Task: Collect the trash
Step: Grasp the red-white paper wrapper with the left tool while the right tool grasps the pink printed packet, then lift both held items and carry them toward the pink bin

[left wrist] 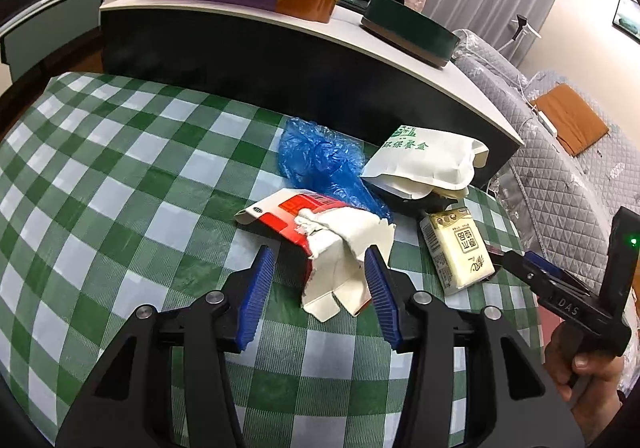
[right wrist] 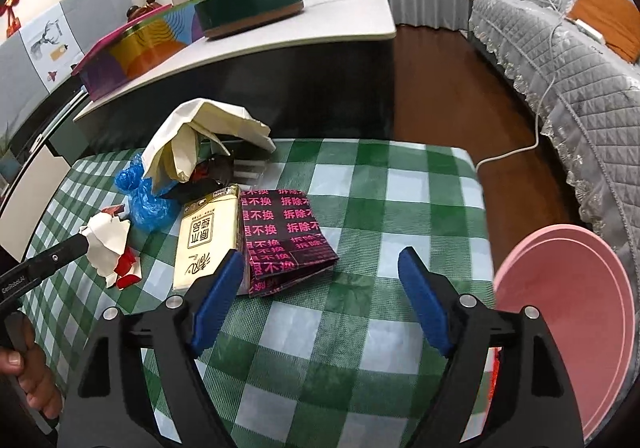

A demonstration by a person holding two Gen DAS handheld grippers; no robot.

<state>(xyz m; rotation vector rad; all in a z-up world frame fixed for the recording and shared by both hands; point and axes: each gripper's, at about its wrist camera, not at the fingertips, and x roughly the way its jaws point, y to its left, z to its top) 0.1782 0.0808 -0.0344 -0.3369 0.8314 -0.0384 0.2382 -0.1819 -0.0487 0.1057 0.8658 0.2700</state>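
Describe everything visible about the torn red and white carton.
The carton is thin cardboard, red printed outside, plain white inside, ripped open with ragged flaps. It lies crumpled on the checked cloth, its far end touching the blue bag. The open left hand-held gripper straddles its near end.

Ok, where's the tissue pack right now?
The tissue pack lies flat on the checked tablecloth, between the torn red carton and the black-and-pink bag, just ahead of the right gripper.
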